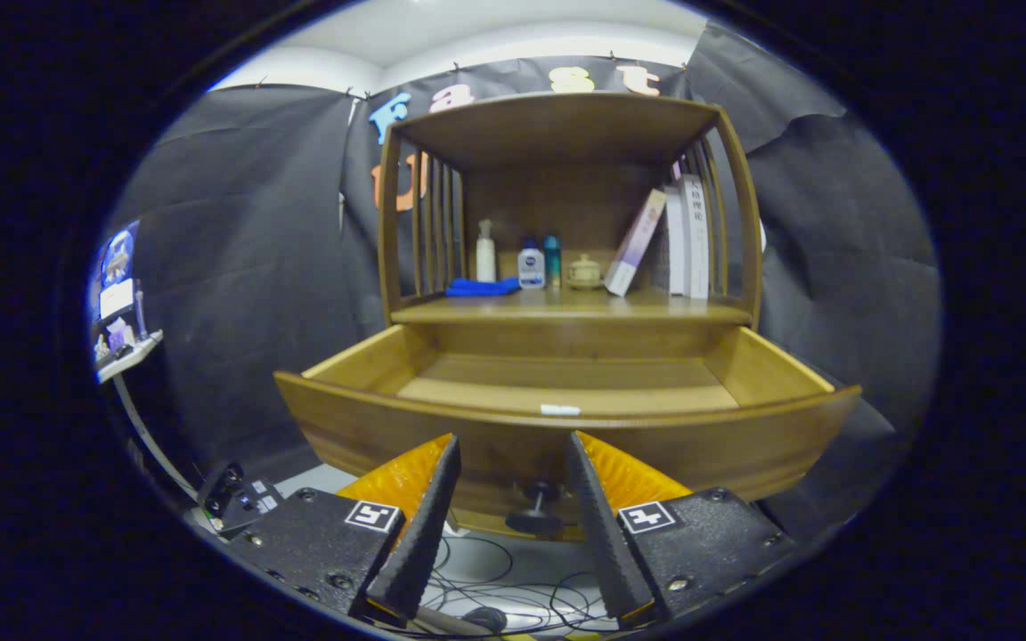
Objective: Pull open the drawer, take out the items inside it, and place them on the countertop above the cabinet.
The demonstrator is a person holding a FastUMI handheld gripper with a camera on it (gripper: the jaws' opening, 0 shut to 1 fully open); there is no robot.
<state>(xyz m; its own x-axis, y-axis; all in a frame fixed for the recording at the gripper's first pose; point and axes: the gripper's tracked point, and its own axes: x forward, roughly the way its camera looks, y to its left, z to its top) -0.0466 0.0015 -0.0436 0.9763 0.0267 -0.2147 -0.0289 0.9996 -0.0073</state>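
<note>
The wooden drawer (566, 436) stands pulled out toward me, its front panel just beyond my fingers. Its dark knob (538, 507) sits between the fingertips, low on the panel, with nothing pressing on it. Inside, a small white item (560, 409) lies on the drawer floor close behind the front panel. My gripper (511, 454) is open, fingers apart on either side of the knob. Above the drawer is the countertop (566, 312) of the cabinet, carrying a blue cloth (482, 287), a white bottle (485, 254), two more bottles (540, 264) and a small pot (583, 271).
Books (673, 240) lean at the right end of the countertop, under the shelf's wooden roof (557, 120). Slatted sides close both ends. Cables (495, 588) lie on the floor below the drawer. A stand with devices (121, 303) is off to the left.
</note>
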